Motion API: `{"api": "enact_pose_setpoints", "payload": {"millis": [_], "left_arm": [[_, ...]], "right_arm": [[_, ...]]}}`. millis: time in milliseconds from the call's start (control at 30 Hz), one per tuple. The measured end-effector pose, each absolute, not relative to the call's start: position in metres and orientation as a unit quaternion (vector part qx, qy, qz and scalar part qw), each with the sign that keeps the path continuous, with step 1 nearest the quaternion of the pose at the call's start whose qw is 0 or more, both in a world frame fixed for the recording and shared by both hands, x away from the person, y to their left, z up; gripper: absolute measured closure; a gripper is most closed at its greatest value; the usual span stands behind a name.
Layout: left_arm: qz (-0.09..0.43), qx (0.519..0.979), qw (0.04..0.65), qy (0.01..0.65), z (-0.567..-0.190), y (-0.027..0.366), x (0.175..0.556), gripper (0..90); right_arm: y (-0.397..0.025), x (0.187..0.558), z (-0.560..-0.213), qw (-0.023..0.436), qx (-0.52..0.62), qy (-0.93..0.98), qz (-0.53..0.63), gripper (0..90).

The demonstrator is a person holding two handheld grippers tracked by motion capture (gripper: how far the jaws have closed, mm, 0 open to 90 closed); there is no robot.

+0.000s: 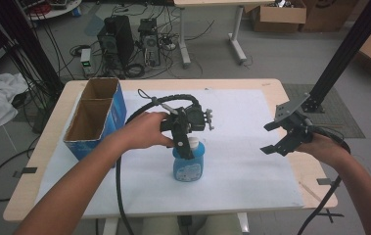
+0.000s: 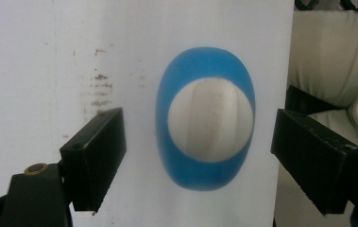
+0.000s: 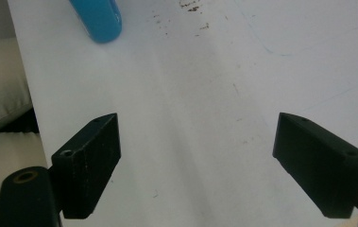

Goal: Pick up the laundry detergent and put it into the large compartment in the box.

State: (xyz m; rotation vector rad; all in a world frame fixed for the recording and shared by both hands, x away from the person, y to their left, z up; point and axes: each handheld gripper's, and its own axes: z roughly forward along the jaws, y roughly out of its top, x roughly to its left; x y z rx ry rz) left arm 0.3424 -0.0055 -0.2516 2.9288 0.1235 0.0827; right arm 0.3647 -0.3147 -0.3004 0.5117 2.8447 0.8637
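A blue bottle [image 1: 189, 166] with a white cap stands upright on the white mat [image 1: 242, 161] near the table's middle. My left gripper [image 1: 185, 142] points straight down over it. In the left gripper view the bottle [image 2: 205, 124] shows from above, its white cap between the two wide-apart jaws, with clear gaps on both sides. My left gripper [image 2: 198, 161] is open. My right gripper [image 1: 271, 138] hangs open above the mat's right side, well apart from the bottle. In the right gripper view its jaws stand wide over bare mat, and the bottle's blue base [image 3: 97, 19] is at the top left.
A blue cardboard box [image 1: 96, 117] with two open compartments stands at the mat's left edge. A black frame post [image 1: 339, 58] rises at the right rear of the table. Computers, cables and cardboard boxes lie on the floor beyond.
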Motion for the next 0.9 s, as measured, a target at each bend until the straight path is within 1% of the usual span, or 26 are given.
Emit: {"api": "enact_pose_setpoints", "payload": {"millis": [167,433,900], "left_arm": [[0.024,0.994,0.1,0.046,-0.262,-0.011,0.343,19.3],[0.023,0.994,0.092,0.046,-0.268,-0.015,0.343,19.4],[0.018,0.995,0.078,0.052,-0.284,-0.016,0.344,19.5]], "right_arm": [[-0.316,0.365,-0.302,0.063,0.168,0.941,0.287,15.7],[-0.318,0.366,-0.304,0.062,0.17,0.94,0.289,15.7],[-0.318,0.365,-0.306,0.06,0.169,0.94,0.29,15.8]]}}
